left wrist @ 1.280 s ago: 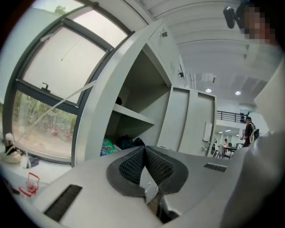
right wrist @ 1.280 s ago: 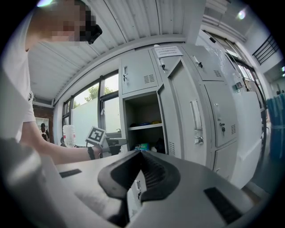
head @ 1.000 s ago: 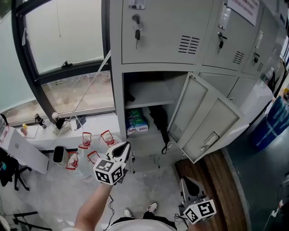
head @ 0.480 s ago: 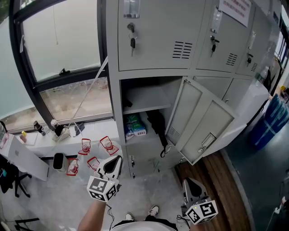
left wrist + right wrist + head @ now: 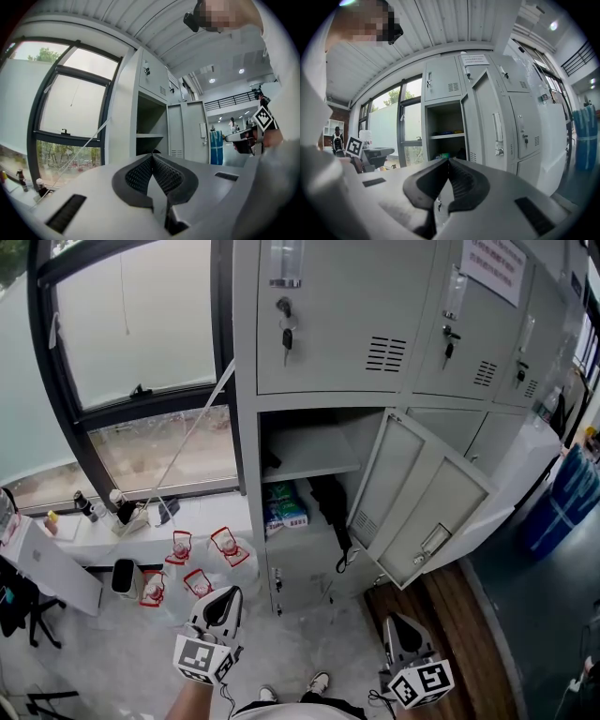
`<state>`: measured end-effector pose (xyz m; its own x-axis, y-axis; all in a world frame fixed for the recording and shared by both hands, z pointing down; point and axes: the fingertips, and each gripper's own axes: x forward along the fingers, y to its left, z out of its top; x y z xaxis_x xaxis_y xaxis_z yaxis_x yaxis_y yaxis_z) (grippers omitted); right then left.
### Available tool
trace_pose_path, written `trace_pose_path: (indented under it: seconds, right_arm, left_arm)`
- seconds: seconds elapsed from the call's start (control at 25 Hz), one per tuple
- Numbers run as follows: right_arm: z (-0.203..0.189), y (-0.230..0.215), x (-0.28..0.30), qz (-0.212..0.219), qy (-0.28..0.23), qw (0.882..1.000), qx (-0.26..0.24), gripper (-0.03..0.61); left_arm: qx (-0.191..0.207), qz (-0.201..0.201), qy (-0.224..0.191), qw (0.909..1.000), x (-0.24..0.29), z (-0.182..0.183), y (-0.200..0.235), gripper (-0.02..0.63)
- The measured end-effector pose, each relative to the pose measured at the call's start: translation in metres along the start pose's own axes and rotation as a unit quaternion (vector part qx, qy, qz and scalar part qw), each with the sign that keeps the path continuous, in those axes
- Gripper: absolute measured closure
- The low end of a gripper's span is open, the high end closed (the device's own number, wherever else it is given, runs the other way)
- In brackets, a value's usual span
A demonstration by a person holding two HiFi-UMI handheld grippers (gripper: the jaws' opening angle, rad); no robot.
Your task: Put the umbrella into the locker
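Observation:
The black folded umbrella (image 5: 329, 501) leans inside the lower compartment of the open grey locker (image 5: 246, 521), its strap hanging over the front edge. The locker door (image 5: 420, 502) stands swung out to the right. My left gripper (image 5: 228, 596) is low in the head view, well short of the locker and left of its opening, shut and empty. My right gripper (image 5: 397, 626) hangs near the bottom edge, below the open door, also shut with nothing in it. In the right gripper view the open locker (image 5: 442, 133) lies straight ahead of the closed jaws.
A blue-green package (image 5: 284, 506) lies beside the umbrella, under an inner shelf (image 5: 309, 454). Large water bottles with red handles (image 5: 202, 563) crowd the floor left of the locker. Small bottles stand on the window sill (image 5: 103, 521). A blue bin (image 5: 565, 493) is at the far right. Keys (image 5: 287, 334) hang in upper doors.
My left gripper has drawn back from the locker, down and left in the head view, still shut and empty. The right gripper has stayed put.

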<state>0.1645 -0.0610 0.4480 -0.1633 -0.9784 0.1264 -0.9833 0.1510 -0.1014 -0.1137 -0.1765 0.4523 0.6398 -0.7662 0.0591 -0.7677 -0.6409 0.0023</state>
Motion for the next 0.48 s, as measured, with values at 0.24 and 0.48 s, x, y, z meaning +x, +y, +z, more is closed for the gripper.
trace_pose_path:
  seconds: [0.24, 0.48]
  right_arm:
    - [0.004, -0.004, -0.002, -0.005, -0.003, 1.0, -0.006, 0.56]
    - [0.006, -0.014, -0.009, -0.021, -0.005, 1.0, -0.011, 0.56]
  left_arm:
    - [0.01, 0.021, -0.006, 0.9997, -0.022, 0.002, 0.003, 0.592]
    - [0.0, 0.045, 0.009, 0.999, -0.039, -0.008, 0.011, 0.592]
